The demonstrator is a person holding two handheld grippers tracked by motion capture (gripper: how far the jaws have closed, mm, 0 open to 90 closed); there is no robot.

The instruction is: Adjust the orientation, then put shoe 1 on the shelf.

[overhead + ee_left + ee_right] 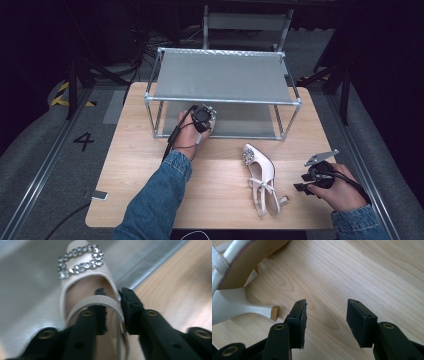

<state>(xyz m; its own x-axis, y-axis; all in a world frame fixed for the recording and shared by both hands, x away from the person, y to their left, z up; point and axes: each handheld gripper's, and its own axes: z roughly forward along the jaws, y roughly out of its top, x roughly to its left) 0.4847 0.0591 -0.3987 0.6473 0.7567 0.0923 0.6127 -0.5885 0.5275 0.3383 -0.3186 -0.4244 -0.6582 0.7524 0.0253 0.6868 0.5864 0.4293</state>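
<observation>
On the lower shelf of the metal rack point(222, 102), at its near left edge: one cream shoe point(85, 287) with crystal buckle, strap between the parted jaws of the left gripper point(112, 311), pads not pressing. Near right on the wooden table point(150, 170): second shoe point(262, 180), right gripper point(325, 317) just beside its heel, jaws apart, empty.

A rack point(223, 95) stands at the back of the counter point(135, 175). One shoe point(85, 290) lies on its lower shelf; another shoe point(261, 177) lies before it, right of centre.
</observation>
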